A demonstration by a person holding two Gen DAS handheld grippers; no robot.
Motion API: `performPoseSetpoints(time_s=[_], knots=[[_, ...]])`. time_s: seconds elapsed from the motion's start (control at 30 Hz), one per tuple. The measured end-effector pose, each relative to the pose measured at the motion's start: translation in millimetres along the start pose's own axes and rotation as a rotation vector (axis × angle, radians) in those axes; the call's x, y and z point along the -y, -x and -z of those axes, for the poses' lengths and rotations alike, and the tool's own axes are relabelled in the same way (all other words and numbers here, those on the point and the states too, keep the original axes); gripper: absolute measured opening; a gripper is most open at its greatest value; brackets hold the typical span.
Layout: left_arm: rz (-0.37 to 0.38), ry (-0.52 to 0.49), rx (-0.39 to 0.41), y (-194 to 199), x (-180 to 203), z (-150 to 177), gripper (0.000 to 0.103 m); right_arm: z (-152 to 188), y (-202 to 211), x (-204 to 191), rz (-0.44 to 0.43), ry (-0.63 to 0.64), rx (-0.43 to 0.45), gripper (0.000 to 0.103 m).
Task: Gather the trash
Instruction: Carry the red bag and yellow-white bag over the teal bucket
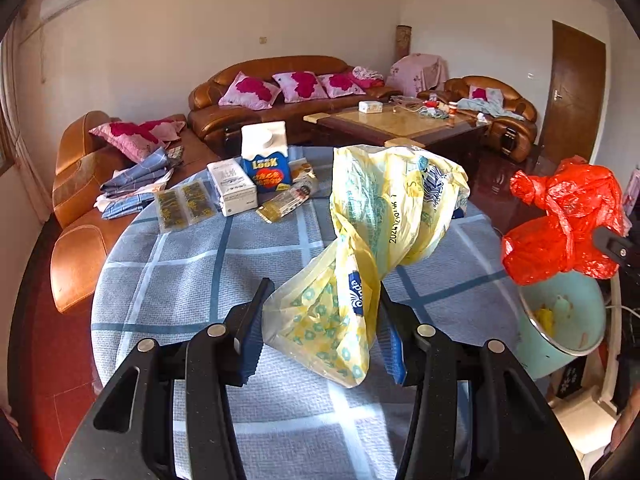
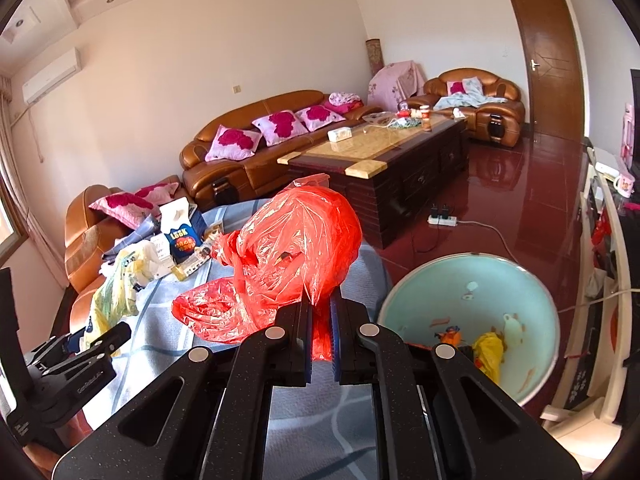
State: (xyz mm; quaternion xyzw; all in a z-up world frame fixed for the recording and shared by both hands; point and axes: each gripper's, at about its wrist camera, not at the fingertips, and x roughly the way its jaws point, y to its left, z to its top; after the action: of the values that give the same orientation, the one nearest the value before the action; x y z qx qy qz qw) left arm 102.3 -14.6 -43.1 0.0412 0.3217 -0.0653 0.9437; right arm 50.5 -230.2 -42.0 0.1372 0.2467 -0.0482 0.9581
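I had the counter under both tools, a round top under a soft blue-grey checked cloth. Beside its right edge stood the pale green bin, smooth-walled with a metal rim, a few scraps and a yellow bag already lying in it.

The yellow bag hung above the middle of the counter, thin printed plastic twisted at its waist. The left tool stood fairly wide, its ribbed blue pads flanking the bag's lower lobe; I could not tell whether they actually bore on the film. I judged it nearly weightless, limp and slippery, best pinched at the twisted neck where the film bunches.

The red bag was crinkled, glossy film, knotted and ballooned, raised over the counter's right edge near the bin. The right tool was drawn narrow, clamping a fold of its lower edge. It looked equally light and would slip from a loose grip.

At the far edge lay a blue-and-white carton, a white box and flat snack wrappers, stiffer and easier to take by their edges.
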Motion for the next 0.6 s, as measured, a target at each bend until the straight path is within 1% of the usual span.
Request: performPoseSetpoints(time_s=[0.3,0.6], knots=[[0.049,-0.063,0.04,19.2,42.9,-6.8,0.048,-1.4,25.8,40.4,0.059,-0.036,0.047,0.008],[0.136,-0.133,0.022,19.5,92.9,-3.5,0.049,-3.2,38.8,82.2,0.133,-0.093,0.089,0.008]])
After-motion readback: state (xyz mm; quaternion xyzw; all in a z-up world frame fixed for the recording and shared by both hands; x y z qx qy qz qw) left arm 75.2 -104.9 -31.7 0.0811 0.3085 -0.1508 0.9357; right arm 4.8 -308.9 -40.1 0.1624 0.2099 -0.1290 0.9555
